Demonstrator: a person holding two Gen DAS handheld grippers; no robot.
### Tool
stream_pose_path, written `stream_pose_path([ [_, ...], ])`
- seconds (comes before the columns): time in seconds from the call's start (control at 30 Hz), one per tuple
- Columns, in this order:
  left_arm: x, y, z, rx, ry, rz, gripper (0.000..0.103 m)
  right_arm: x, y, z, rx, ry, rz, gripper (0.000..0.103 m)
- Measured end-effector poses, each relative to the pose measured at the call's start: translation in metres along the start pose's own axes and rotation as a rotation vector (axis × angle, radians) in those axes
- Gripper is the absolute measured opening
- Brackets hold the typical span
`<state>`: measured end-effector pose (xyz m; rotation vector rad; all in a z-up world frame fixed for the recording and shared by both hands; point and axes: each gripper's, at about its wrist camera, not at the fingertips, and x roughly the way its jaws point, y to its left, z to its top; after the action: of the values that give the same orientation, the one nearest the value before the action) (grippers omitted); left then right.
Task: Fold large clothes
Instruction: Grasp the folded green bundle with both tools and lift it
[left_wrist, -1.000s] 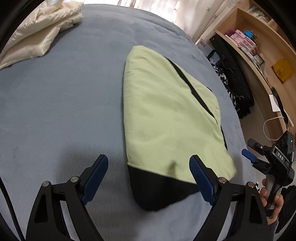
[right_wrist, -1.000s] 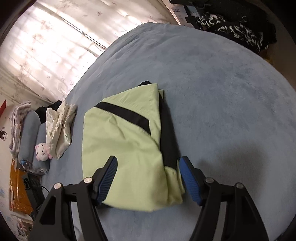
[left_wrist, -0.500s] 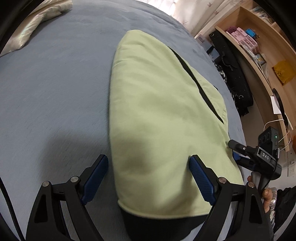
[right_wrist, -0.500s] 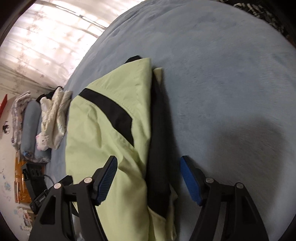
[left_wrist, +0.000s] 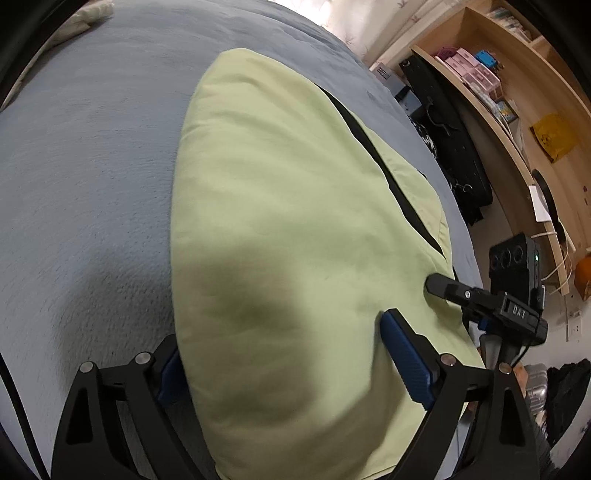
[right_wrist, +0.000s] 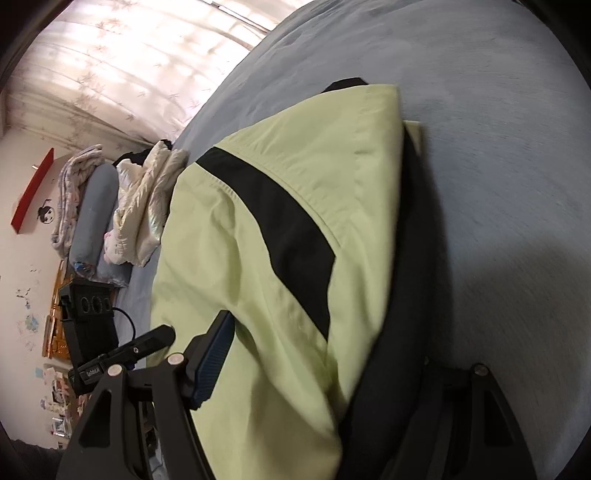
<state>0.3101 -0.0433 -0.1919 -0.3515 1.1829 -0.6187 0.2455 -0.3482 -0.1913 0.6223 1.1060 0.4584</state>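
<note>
Now | L tongs (left_wrist: 284, 354) & R tongs (right_wrist: 325, 369) both agape | jacket (left_wrist: 295, 221) edge btwn each

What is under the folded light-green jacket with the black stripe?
The light-green jacket with the black stripe lies on the grey-blue plush bed cover. A black layer of it shows beneath one edge. Anything else underneath is covered.
</note>
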Motion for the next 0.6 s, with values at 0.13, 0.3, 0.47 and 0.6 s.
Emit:
stream_pose_path([
  [0.13,0.007,-0.002,0.003,0.022,0.015,-0.004,0.096,0.009,0.006,0.007,-0.028,0.009,0.001,0.072],
  [0.3,0.015,-0.006,0.008,0.045,0.031,0.001,0.1,0.01,0.007,0.006,-0.06,0.006,-0.012,0.072],
  [0.47,0.02,-0.011,0.01,0.061,0.037,0.022,0.102,0.01,0.007,0.006,-0.046,-0.012,-0.027,0.063],
  [0.6,0.022,-0.022,0.012,0.077,0.026,0.061,0.097,0.01,0.002,0.004,-0.011,-0.008,0.012,0.034],
])
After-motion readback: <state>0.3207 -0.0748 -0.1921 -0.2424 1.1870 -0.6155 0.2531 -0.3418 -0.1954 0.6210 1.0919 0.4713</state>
